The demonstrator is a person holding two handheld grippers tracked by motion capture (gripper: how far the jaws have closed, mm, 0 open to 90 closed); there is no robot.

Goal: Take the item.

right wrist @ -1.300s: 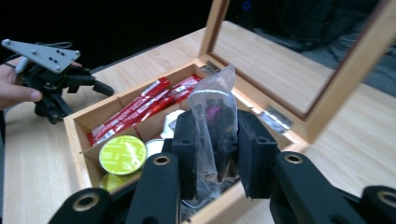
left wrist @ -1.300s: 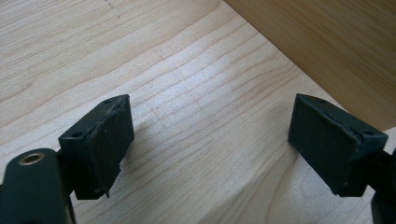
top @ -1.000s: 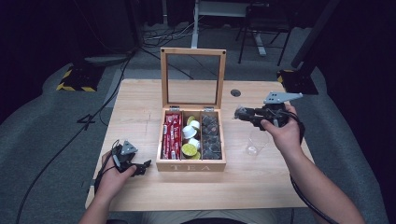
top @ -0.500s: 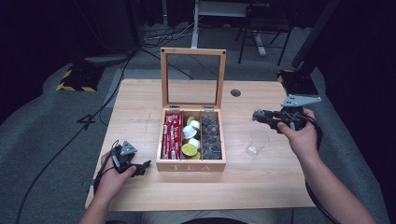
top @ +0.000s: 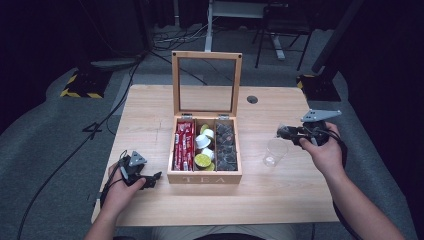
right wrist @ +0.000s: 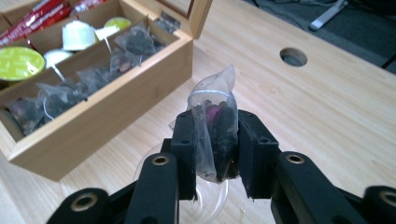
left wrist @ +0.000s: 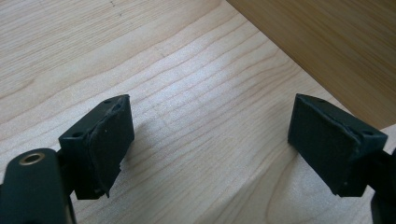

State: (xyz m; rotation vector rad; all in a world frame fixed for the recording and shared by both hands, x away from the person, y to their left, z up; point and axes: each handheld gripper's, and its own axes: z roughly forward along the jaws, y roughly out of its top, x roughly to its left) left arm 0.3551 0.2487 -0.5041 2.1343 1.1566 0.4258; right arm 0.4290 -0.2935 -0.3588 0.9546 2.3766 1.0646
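Note:
A wooden tea box (top: 205, 176) (right wrist: 116, 112) stands open mid-table, lid upright, with red sachets, capsules and clear tea bags in its three compartments. To its right stands a clear plastic cup (top: 274, 152) (right wrist: 205, 200). My right gripper (top: 282, 132) (right wrist: 215, 144) hovers just above the cup, shut on a clear tea bag (right wrist: 212, 121) of dark leaves. My left gripper (top: 152, 180) (left wrist: 210, 140) rests on the table at the box's front left corner, open, with bare wood between its pads.
A round cable hole (top: 252, 99) (right wrist: 293, 56) lies in the table (top: 150, 115) behind the cup. The box lid (top: 206, 82) stands tall at the back. Cables and a desk frame sit on the floor beyond the far edge.
My right gripper has carried the tea bag rightward and a little down, from beside the box to above the cup. The left gripper has stayed put.

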